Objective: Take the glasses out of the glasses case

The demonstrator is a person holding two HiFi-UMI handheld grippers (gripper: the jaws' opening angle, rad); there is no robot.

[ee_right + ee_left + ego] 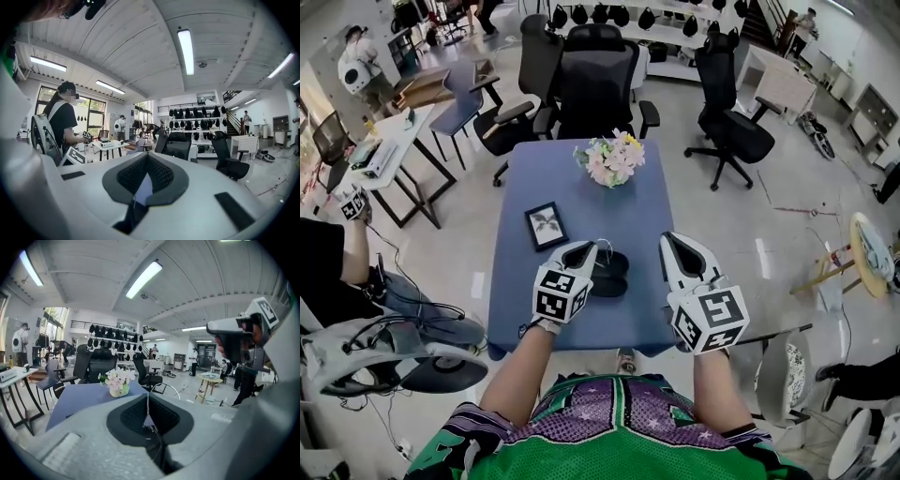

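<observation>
A black glasses case (609, 274) lies open on the blue table (581, 202), near its front edge. My left gripper (587, 249) hovers just left of and above the case, its jaws shut on thin wire-framed glasses (606, 247). In the left gripper view the wire rim (165, 386) arcs out to the right from between the pads (140, 414). My right gripper (668, 242) hangs over the table to the right of the case. Its jaws (146, 157) are shut with nothing between them.
A vase of pale flowers (610, 159) stands at the table's far end and a small framed picture (546, 226) lies left of centre. Office chairs (595, 84) crowd the far side. A seated person (337, 272) and a chair are close on the left.
</observation>
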